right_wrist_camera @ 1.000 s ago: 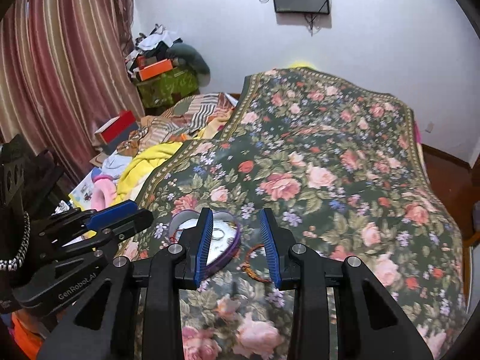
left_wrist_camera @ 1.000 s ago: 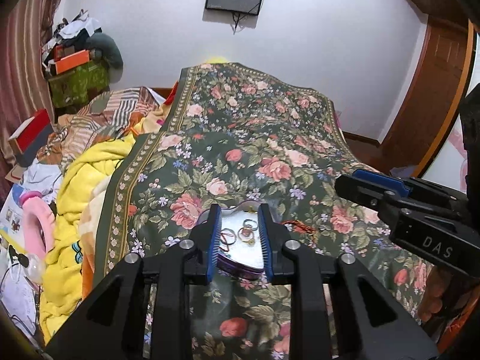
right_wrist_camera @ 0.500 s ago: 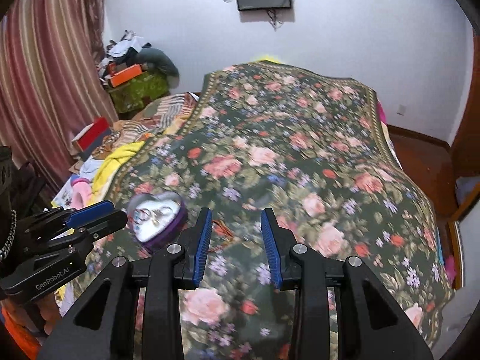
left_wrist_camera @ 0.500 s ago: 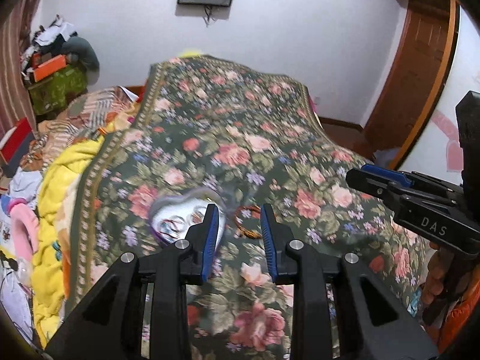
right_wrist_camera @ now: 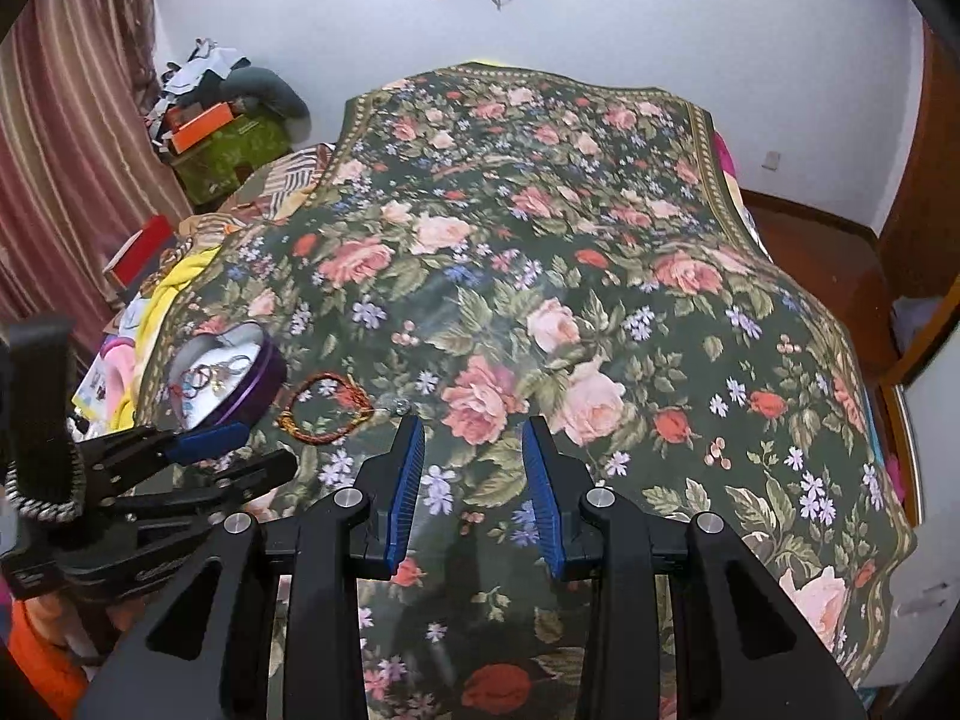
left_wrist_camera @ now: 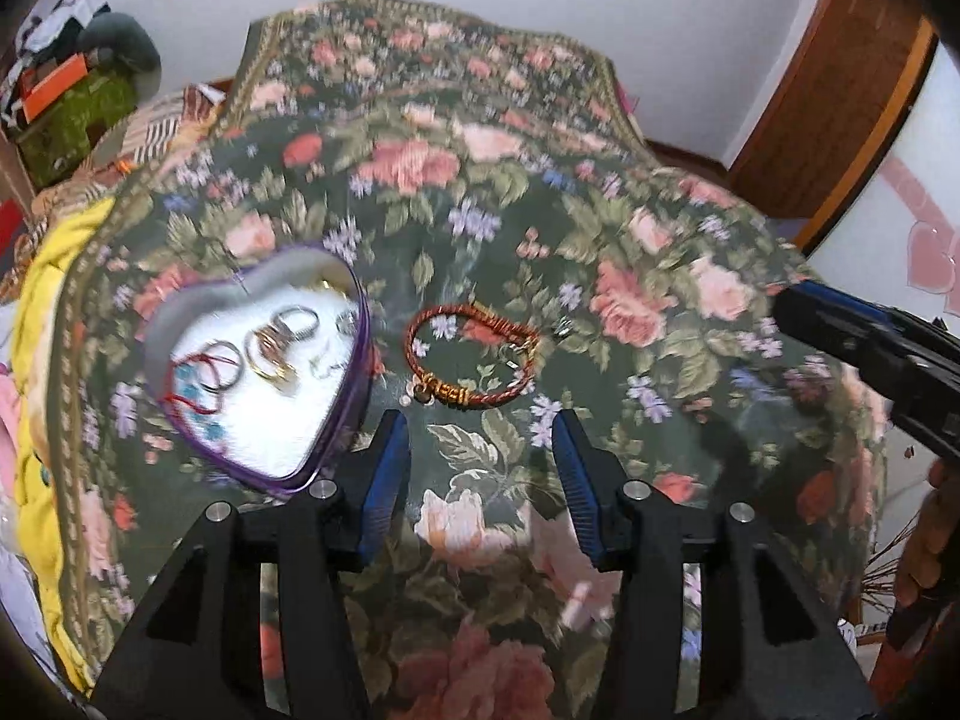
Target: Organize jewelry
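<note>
Hovering over the bed (left_wrist_camera: 480, 192) right now, left gripper (left_wrist_camera: 480, 456) spread wide with nothing in it, lined up so the bracelet (left_wrist_camera: 471, 354) sits just ahead, roughly centred on the gap between the fingers. Looks like that's deliberate, set up to drop onto it. Just ahead and to the left is the heart tin (left_wrist_camera: 354, 396), lid off, rings (left_wrist_camera: 273, 351) and a red cord already inside, so I'd guess the bracelet goes there next. Right gripper (right_wrist_camera: 473, 474) is parted too, empty, parked well off to the right of the bracelet (right_wrist_camera: 324, 408), probably just staying clear. Versus half a second ago: the left gripper has opened up a lot more and dropped closer, and the bracelet now sits between the tips instead of further ahead.
</note>
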{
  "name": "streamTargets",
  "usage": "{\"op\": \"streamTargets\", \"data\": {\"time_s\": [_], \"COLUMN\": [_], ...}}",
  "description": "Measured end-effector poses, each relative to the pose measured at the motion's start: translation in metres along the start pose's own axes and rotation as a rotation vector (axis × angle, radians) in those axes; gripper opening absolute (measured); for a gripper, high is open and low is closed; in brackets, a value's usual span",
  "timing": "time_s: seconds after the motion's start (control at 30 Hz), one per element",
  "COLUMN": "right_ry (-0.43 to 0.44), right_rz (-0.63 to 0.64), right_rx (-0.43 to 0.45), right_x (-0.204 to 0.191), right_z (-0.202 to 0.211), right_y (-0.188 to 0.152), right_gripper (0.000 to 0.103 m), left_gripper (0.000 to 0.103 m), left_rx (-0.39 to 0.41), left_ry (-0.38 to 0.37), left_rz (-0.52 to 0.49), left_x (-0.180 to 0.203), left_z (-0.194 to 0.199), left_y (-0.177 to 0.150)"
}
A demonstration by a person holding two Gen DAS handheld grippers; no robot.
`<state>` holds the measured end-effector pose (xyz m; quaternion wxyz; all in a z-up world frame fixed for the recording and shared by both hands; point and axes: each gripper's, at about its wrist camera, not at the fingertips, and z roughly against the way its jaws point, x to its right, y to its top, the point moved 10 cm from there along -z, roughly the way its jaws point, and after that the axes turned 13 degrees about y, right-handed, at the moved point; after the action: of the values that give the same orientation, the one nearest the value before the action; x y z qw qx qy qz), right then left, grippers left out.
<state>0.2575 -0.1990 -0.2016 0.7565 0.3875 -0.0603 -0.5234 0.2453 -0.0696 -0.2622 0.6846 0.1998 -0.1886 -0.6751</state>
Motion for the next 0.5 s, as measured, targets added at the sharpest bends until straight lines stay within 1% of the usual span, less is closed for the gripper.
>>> {"op": "streamTargets", "data": {"time_s": [0.1, 0.27, 0.37, 0.5], "right_ry": [0.002, 0.010, 0.022, 0.038], "right_rz": [-0.010, -0.018, -0.006, 0.027], "right_rx": [-0.009, -0.034, -0.048, -0.084], "right_x": [0.005, 0.010, 0.007, -0.003], "right_z": [-0.004, -0.016, -0.025, -0.041], "right_y": [-0.002, -0.002, 0.000, 0.002], "right_gripper": [0.031, 0.031, 0.031, 0.031], "left_gripper": [0.049, 0.053, 0.054, 0.054], "left_rx": [-0.032, 0.001, 0.019, 0.030], "left_ry": [0.007, 0.034, 0.059, 0.052], "left_rz": [0.011, -0.028, -0.061, -0.075], "left_x": [-0.001, 0.005, 0.008, 0.008], "left_z": [-0.018, -0.023, -0.028, -0.030], "left_y": [-0.001, 0.005, 0.008, 0.010]}}
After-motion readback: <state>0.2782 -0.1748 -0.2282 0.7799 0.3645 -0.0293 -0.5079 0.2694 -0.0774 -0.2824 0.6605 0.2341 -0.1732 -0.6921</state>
